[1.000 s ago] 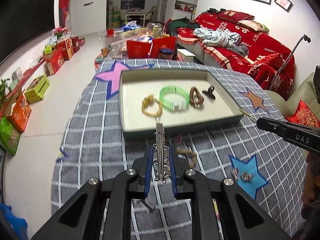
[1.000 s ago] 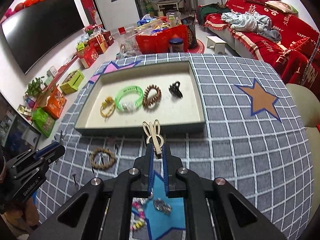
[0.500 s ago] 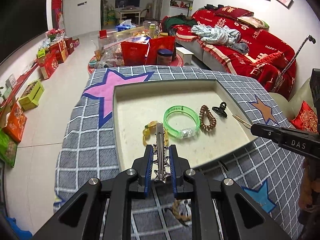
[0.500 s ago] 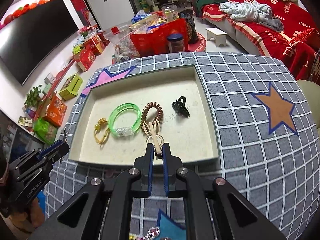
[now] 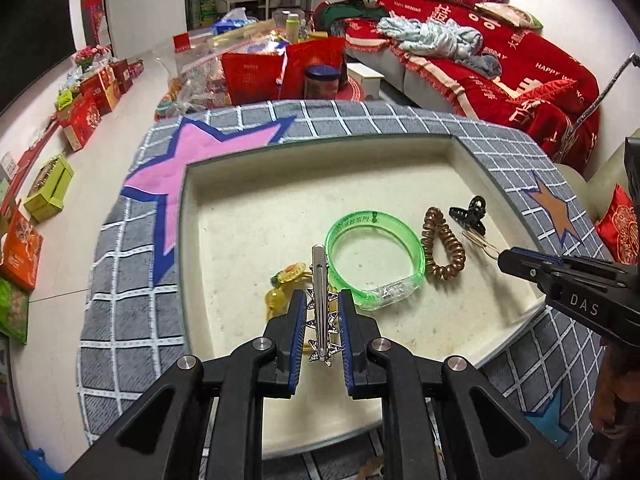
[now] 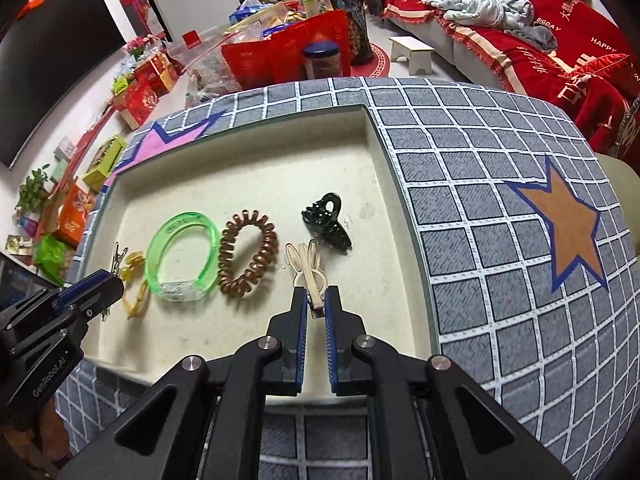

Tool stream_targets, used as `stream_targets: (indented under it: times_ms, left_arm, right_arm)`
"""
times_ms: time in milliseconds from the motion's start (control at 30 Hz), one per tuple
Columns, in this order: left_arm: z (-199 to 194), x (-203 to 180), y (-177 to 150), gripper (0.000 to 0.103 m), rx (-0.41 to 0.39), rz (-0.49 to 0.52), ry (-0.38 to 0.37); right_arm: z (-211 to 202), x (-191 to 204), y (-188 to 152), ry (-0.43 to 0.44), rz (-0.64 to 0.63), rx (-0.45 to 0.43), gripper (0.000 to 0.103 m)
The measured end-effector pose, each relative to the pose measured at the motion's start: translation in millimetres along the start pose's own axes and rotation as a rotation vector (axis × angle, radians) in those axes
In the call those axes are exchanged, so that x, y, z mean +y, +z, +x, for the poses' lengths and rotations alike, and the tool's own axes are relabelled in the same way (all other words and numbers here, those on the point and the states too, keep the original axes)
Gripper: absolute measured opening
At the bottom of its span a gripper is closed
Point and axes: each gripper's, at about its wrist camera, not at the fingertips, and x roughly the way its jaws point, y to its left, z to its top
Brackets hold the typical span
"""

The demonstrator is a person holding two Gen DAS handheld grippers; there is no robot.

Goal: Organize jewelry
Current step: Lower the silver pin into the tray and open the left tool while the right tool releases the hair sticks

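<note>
Both your hand-held grippers carry clips over the tray (image 6: 404,200).

Your left hand-held gripper (image 5: 322,304) pinches a silver star clip (image 5: 319,280) above the yellow bracelet (image 5: 280,284), seemingly off the tray floor. Your right hand-held gripper (image 6: 316,300) clamps a cream bunny clip (image 6: 306,268) between the brown coil tie (image 6: 248,256) and black claw clip (image 6: 328,222).

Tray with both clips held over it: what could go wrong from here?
The silver star hair clip in the left gripper hangs over the yellow bracelet, beside the green bangle; released here, it may land on them. The bunny clip in the right gripper could snag the brown coil hair tie.
</note>
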Motion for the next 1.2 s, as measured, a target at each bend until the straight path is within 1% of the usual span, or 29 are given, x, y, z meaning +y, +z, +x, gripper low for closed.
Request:
stream_targets:
  times_ms: [67, 233, 367, 533, 567, 600, 633, 667, 700, 767, 833, 900, 1133, 1167, 1200]
  left_arm:
    - [5, 0, 1, 0.033, 0.006, 0.003, 0.015]
    - [17, -3, -1, 0.033, 0.033, 0.011, 0.026]
    - [20, -8, -3, 0.033, 0.031, 0.047, 0.051]
    - [21, -10, -3, 0.033, 0.034, 0.058, 0.057]
    - [21, -11, -3, 0.033, 0.033, 0.064, 0.060]
    - [21, -12, -4, 0.033, 0.032, 0.070, 0.063]
    - [20, -13, -4, 0.033, 0.030, 0.078, 0.069]
    - [20, -14, -5, 0.033, 0.028, 0.082, 0.073]
    - [20, -14, -5, 0.033, 0.028, 0.083, 0.076]
    - [19, -14, -5, 0.033, 0.027, 0.082, 0.082]
    - [19, -15, -5, 0.033, 0.026, 0.080, 0.087]
    - [17, -15, -5, 0.033, 0.021, 0.080, 0.092]
    - [12, -20, -3, 0.034, 0.000, 0.100, 0.094]
    - [11, -20, -2, 0.039, 0.000, 0.098, 0.096]
    - [9, -20, -1, 0.071, -0.003, 0.095, 0.097]
  right_arm:
    - [3, -1, 2, -0.001, 0.004, -0.001, 0.009]
    - [13, -1, 2, -0.014, 0.008, 0.014, 0.009]
    - [15, -1, 0, -0.019, 0.010, 0.023, 0.010]
    - [15, -1, 1, -0.018, 0.004, 0.025, 0.010]
    - [15, -1, 0, -0.012, 0.005, 0.026, 0.014]
    - [15, -1, 0, -0.004, 0.009, 0.025, 0.024]
    - [14, 0, 0, 0.001, 0.014, 0.024, 0.031]
    - [13, 1, -1, 0.010, 0.019, 0.017, 0.048]
    - [10, 1, -2, 0.020, 0.022, 0.007, 0.054]
    - [3, 3, -3, 0.041, 0.026, -0.014, 0.054]
    - [-7, 5, -5, 0.059, 0.027, -0.040, 0.056]
    - [-18, 5, -7, 0.070, 0.034, -0.064, 0.067]
    - [-42, -1, -16, 0.106, 0.078, -0.101, 0.067]
    - [-45, -2, -17, 0.117, 0.087, -0.105, 0.067]
    - [-48, -3, -18, 0.124, 0.097, -0.108, 0.067]
